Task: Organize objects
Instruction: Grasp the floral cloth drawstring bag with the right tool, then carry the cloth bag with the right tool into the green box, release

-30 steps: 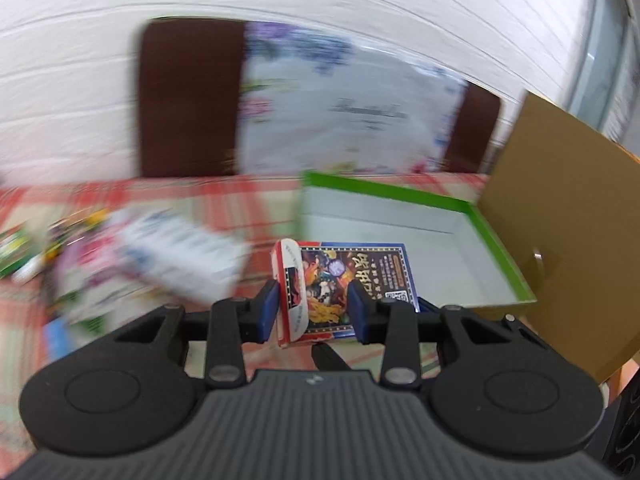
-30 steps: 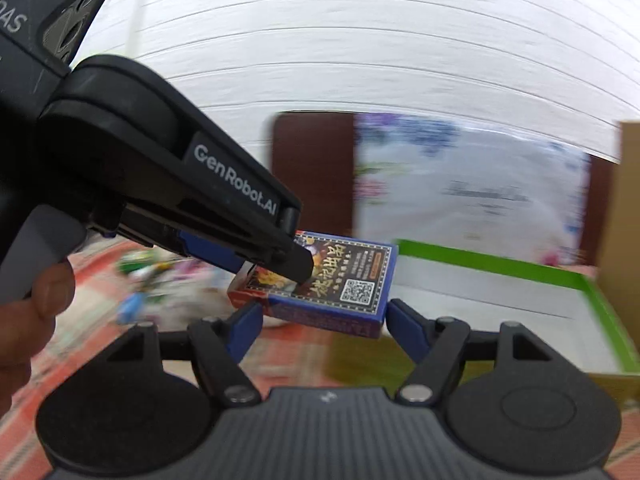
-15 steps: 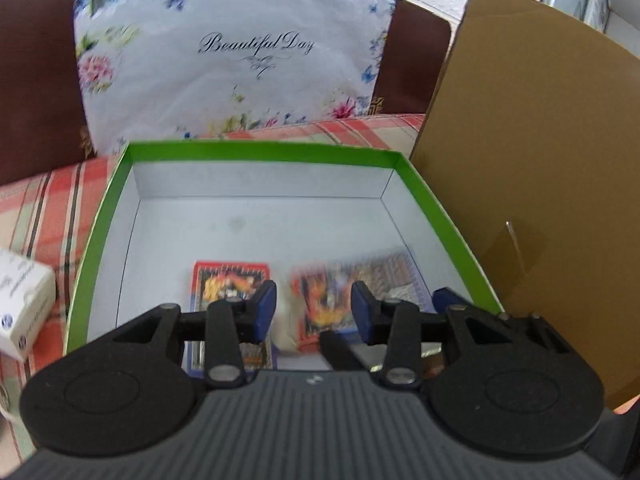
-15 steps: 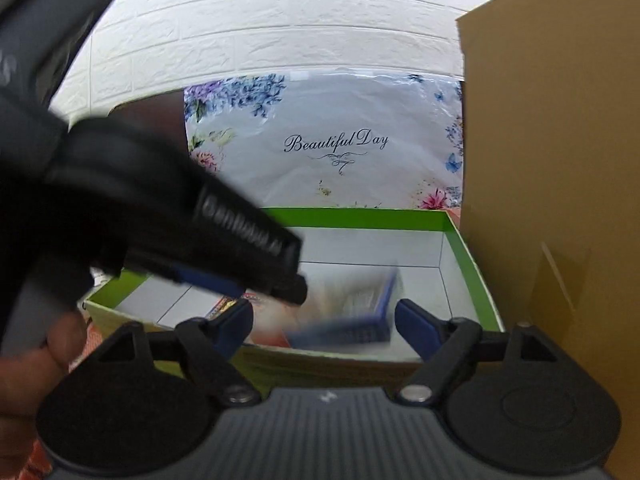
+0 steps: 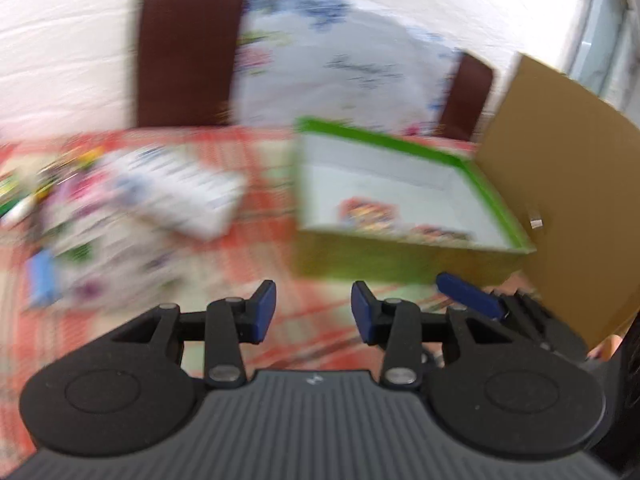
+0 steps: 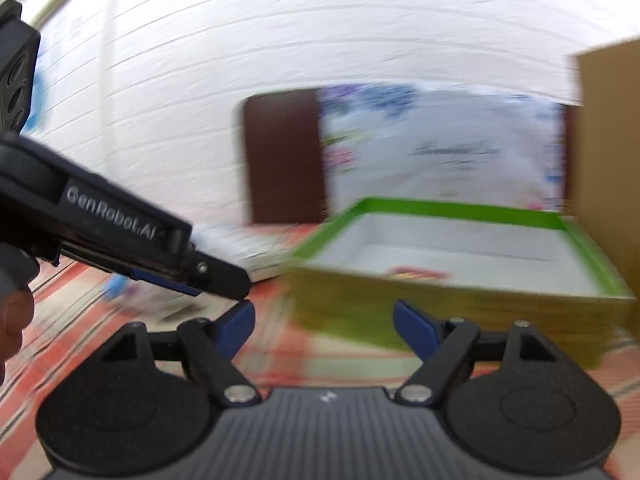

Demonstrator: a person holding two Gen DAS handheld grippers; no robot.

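So both hand-held grippers, left (image 5: pixel 313 311) and right (image 6: pixel 323 321), are spread and empty; we see card packs (image 5: pixel 365 213) in the green box (image 5: pixel 404 261), and clutter (image 5: pixel 120 216) mid-left still unsorted.

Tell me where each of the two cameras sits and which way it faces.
Left wrist: sits on the left gripper, looks forward over its open fingers across the checked tablecloth to the green box; the right gripper's blue fingertip shows at lower right.
Right wrist: sits on the right gripper, fingers open, faces the same box; the left gripper and part of a hand show at left.
Shared: the box, brown chair, flowered bag, cardboard.
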